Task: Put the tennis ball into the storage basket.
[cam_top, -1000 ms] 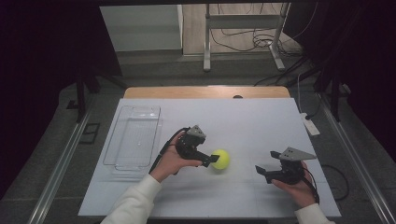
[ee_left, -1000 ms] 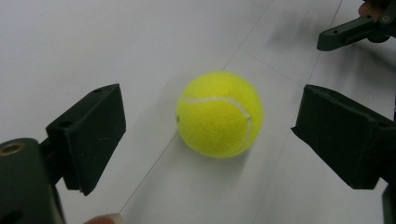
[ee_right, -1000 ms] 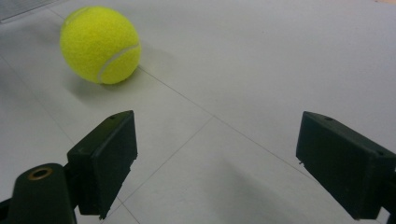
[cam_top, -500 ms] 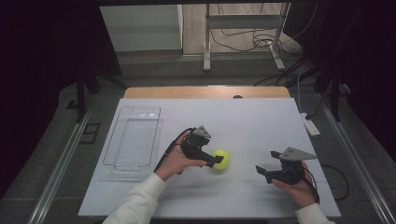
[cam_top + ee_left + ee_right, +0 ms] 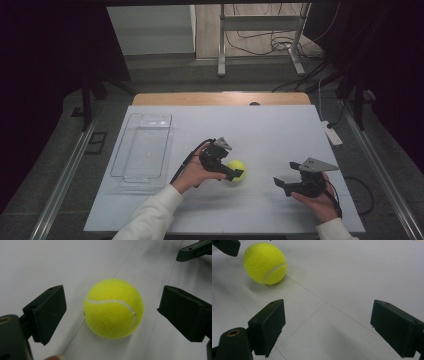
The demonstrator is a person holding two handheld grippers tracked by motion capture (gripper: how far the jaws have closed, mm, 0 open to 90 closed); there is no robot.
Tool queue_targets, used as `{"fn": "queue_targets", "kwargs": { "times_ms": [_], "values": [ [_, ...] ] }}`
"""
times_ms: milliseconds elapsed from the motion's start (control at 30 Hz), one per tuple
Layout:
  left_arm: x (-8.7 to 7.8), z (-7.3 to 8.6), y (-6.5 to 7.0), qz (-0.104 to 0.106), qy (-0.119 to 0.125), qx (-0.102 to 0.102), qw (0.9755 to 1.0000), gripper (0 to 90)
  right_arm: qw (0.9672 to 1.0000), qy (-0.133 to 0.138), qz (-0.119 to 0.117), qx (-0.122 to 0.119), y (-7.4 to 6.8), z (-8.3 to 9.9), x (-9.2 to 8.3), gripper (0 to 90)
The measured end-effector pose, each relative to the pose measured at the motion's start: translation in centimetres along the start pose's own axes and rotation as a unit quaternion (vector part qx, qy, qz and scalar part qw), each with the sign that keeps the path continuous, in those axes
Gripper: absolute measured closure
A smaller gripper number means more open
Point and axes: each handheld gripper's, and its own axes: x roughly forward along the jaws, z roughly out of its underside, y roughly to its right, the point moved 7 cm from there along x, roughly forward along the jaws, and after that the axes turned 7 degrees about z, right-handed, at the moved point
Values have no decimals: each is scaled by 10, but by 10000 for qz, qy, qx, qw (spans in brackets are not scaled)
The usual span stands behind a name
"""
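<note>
My desk (image 5: 280,130) is evenly lit from overhead while the room around it stays dark; shadows fall soft, close-ups slightly hazy.

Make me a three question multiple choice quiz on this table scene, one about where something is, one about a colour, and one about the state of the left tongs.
1. Where is the clear tray?
A. left part of the table
B. right edge
C. under the ball

2. What colour is the tennis ball?
A. orange
B. yellow-green
C. white

3. How are the left tongs?
A. clamped on the ball
B. open around the ball
C. shut and empty

Answers: 1 A, the high view shows the tray left of both hands. 2 B, both gripper views show that colour. 3 B, gaps show between each jaw and the ball.
</note>
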Motion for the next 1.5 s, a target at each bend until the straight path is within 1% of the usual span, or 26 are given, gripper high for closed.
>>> {"fn": "queue_targets", "kwargs": {
  "times_ms": [467, 800, 900, 933, 1000, 1033, 1067, 1333, 1400, 1500],
  "values": [
    [19, 5, -4, -21, -267, -50, 9996, 67, 10000, 8, -13, -3, -1, 0, 1, 131],
    [26, 9, -3, -15, -383, -21, 9993, 72, 10000, 19, -6, -16, 0, 0, 1, 131],
    [27, 10, -3, -26, -398, 2, 9992, 113, 10000, 27, 1, -9, 0, 0, 0, 131],
    [27, 10, -3, -32, -395, 14, 9992, 113, 10000, 27, 2, -10, 0, 0, 0, 131],
    [26, 10, -3, -25, -376, 25, 9993, 169, 10000, 27, 4, -11, 0, 0, 0, 131],
    [26, 11, -2, -26, -403, 85, 9991, 238, 10000, 27, 5, -11, 0, 0, 0, 131],
    [26, 11, -1, -46, -416, 123, 9990, 249, 10000, 28, 6, -12, 0, 0, 0, 131],
    [25, 11, 0, -93, -445, 180, 9988, 264, 10000, 17, 27, -22, 1, 0, 0, 131],
    [25, 10, -1, -173, -432, 245, 9986, 265, 10000, 17, 34, -22, 1, 0, 0, 131],
    [23, 10, -1, -195, -409, 261, 9986, 266, 10000, 17, 34, -10, 1, 0, -1, 132]
  ]
}}
